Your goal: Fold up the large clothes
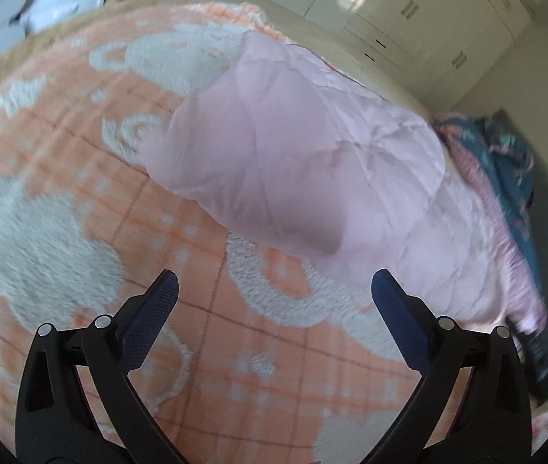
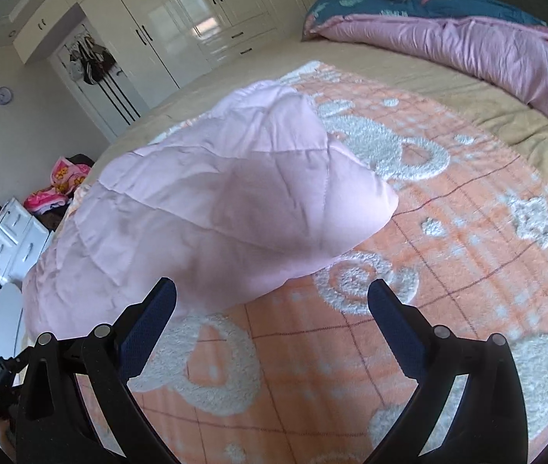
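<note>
A pale pink quilted garment [image 1: 304,162] lies folded over in a puffy heap on an orange and white fleece blanket [image 1: 80,193]. In the right wrist view the garment [image 2: 215,208] fills the middle left, on the blanket [image 2: 467,232]. My left gripper [image 1: 274,286] is open and empty, just short of the garment's near edge. My right gripper [image 2: 272,290] is open and empty, with its left finger [image 2: 150,317] close to the garment's near edge.
The blanket lies on a bed with a tan sheet [image 2: 390,65]. A purple and teal duvet [image 2: 467,38] is bunched at the bed's far side. White wardrobes [image 2: 181,19] line the wall. A white drawer unit [image 2: 11,239] and pink clothes [image 2: 61,181] are at the left.
</note>
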Available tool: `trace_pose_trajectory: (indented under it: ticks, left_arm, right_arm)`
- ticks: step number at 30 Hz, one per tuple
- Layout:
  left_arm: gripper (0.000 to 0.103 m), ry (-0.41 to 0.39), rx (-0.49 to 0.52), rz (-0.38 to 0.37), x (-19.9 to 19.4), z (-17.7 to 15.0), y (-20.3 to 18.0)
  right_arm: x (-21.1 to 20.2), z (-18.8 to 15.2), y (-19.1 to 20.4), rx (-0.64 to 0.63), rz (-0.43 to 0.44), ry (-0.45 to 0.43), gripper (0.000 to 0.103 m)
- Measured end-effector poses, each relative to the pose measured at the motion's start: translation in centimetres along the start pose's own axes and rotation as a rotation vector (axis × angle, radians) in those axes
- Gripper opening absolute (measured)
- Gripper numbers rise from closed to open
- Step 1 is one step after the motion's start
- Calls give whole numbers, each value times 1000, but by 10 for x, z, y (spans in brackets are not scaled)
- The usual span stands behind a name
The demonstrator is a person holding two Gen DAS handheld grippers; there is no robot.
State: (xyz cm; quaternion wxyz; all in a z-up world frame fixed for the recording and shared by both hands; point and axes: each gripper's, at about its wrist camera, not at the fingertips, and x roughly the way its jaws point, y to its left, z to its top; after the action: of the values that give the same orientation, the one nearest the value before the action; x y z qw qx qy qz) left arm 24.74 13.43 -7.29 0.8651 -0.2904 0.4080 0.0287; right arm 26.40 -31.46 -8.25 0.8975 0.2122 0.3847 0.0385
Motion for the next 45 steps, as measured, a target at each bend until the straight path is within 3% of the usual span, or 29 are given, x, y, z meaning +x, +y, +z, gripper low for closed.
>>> trace_pose_trajectory:
  ticks: [4, 10, 18, 22, 34, 45]
  left_arm:
    - [94, 22, -82, -89, 9, 8, 4]
    - [94, 6, -144, -104, 23, 18, 10]
    - [94, 42, -251, -202, 47, 29, 17]
    - [94, 51, -315, -252, 58, 31, 24]
    - [95, 23, -325, -207, 80, 54, 21]
    - [95, 7, -264, -192, 80, 49, 8]
  right_arm:
    - [10, 4, -4, 24, 3, 9, 99]
    - [21, 12, -10, 56, 2, 21, 99]
    - [47, 26, -38, 269, 129, 99, 99]
    - [60, 35, -39, 311, 161, 114, 99]
    - [86, 40, -39, 345, 246, 117, 99]
    - [105, 54, -24, 259, 227, 100, 98]
